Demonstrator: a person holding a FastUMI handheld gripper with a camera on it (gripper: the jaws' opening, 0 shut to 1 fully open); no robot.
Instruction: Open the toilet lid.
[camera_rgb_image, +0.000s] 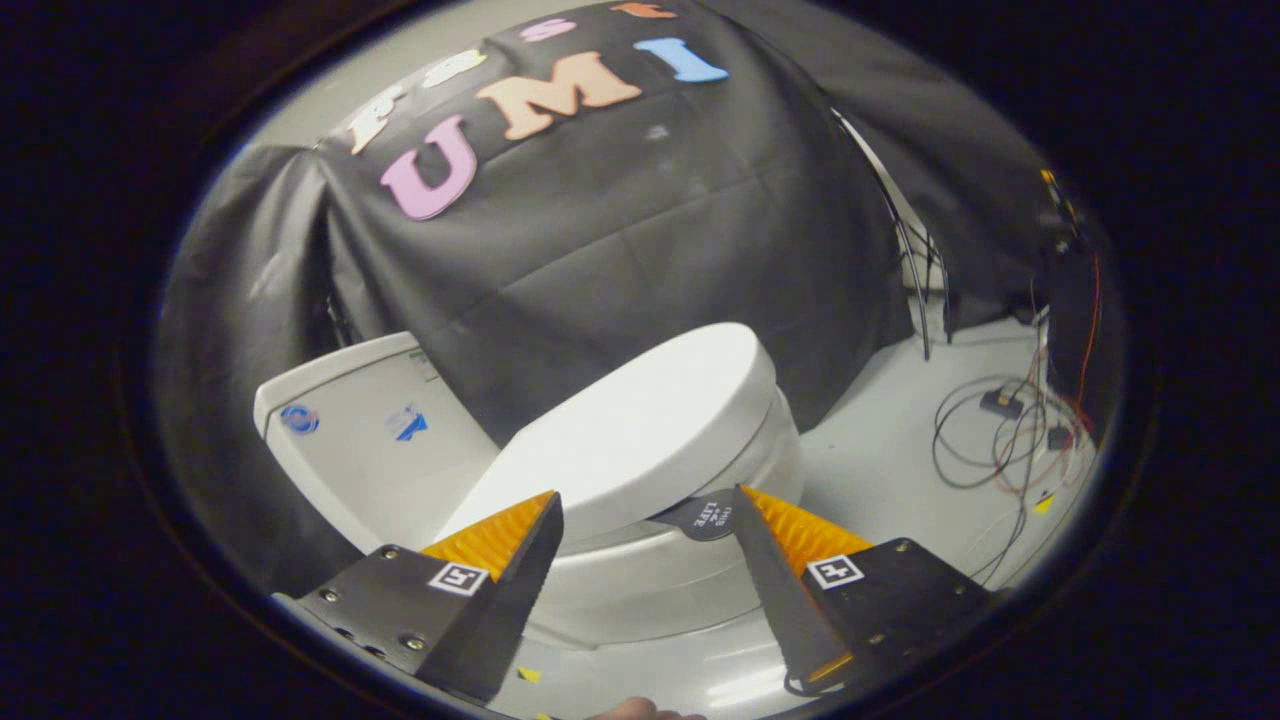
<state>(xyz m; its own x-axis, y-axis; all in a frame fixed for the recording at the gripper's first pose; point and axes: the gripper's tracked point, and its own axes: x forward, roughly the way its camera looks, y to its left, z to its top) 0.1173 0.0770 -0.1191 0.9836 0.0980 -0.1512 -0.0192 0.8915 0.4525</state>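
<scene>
Tool (648, 500) agape, seemingly short of lid (640, 435) edge.

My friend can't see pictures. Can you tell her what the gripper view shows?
A white toilet with its lid down sits just ahead of the gripper, whose open jaws touch nothing. A small dark tab pokes out under the lid's near edge, the tank stands behind, and loose cables lie on the floor beside.

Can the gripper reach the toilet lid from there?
Probably yes: the hand-held gripper is open, and the closed white plastic toilet lid sits just ahead between its fingers, with nothing blocking its front edge.
</scene>
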